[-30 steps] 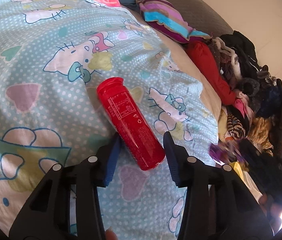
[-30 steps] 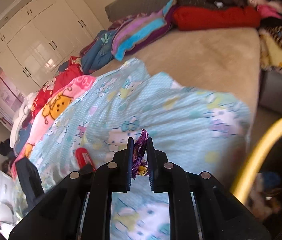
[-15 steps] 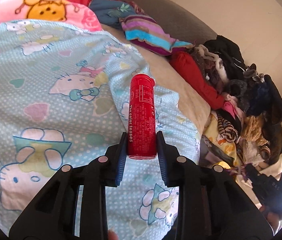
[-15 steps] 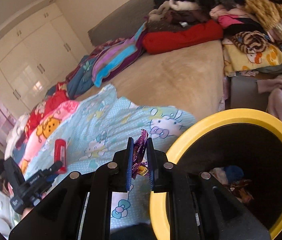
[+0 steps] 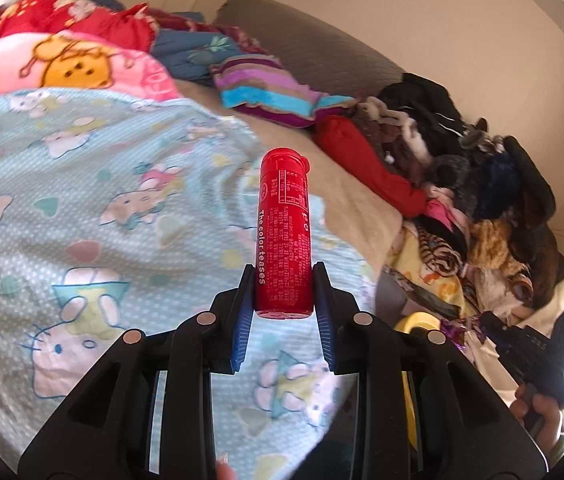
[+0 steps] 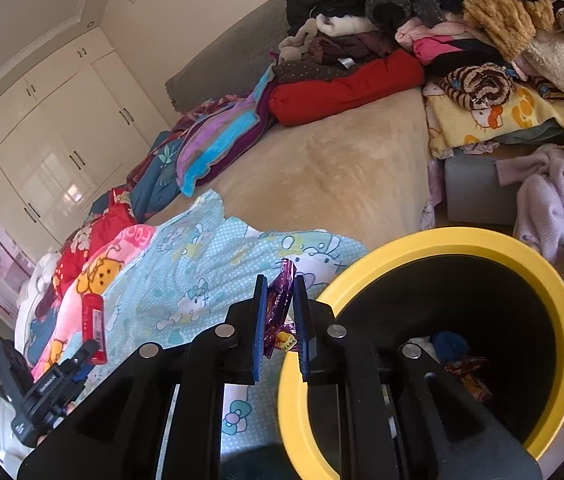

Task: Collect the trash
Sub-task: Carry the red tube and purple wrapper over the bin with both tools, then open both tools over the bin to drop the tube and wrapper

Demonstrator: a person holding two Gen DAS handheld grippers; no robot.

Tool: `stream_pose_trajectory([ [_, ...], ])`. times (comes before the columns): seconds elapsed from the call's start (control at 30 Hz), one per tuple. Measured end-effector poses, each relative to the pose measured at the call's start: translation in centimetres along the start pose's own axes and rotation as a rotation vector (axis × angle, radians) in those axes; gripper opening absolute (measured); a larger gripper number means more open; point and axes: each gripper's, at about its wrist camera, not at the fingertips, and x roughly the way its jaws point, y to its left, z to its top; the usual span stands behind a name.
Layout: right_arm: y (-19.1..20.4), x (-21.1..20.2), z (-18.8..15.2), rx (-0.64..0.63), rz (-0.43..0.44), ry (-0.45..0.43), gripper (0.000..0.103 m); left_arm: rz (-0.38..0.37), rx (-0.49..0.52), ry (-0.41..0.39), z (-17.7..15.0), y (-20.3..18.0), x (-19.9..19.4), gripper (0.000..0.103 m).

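Observation:
My left gripper (image 5: 283, 284) is shut on the base of a red plastic bottle (image 5: 283, 236) and holds it up above the light blue cartoon-cat blanket (image 5: 82, 208). The bottle also shows in the right wrist view (image 6: 94, 328). My right gripper (image 6: 280, 292) is shut on a crumpled purple wrapper (image 6: 280, 300), just left of the rim of a yellow trash bin (image 6: 441, 240). The bin is black inside and holds some trash at the bottom (image 6: 465, 372). Its rim shows in the left wrist view (image 5: 421, 320).
The bed has a bare beige sheet (image 6: 341, 168) beyond the blanket. A striped pillow (image 5: 270, 96) and a red cushion (image 6: 341, 92) lie near the grey headboard. A tall clothes pile (image 5: 481, 184) fills the right side. White wardrobes (image 6: 54, 148) stand at the far left.
My left gripper closed on the red bottle and lifted it off the blanket. My right gripper carried the purple wrapper over to the yellow bin's rim.

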Motion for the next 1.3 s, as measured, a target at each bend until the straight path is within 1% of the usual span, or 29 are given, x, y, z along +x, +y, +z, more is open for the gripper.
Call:
stream_pose_trajectory([
  [0.33,-1.5,-3.2,1.0,-0.007,-0.039,-0.051,0.013,-0.082,0.089,0.015,-1.0,-4.8,-0.2,0.022],
  [0.77,-4.8,-5.7,1.4,0.02,-0.098,-0.061,0.013,-0.158,0.211,0.061,-3.2,-9.9,0.0,0.022],
  [1.0,-6.3,-6.1,1.3,0.04,-0.136,-0.056,0.013,-0.197,0.289,0.115,-5.2,-12.7,0.9,0.022],
  [1.2,-8.2,-6.1,1.1,0.08,-0.155,-0.043,0.013,-0.228,0.375,0.186,-7.8,-15.6,2.6,0.022],
  [1.3,-9.1,-6.0,1.0,0.105,-0.154,-0.032,0.015,-0.241,0.414,0.223,-9.0,-17.1,3.8,0.022],
])
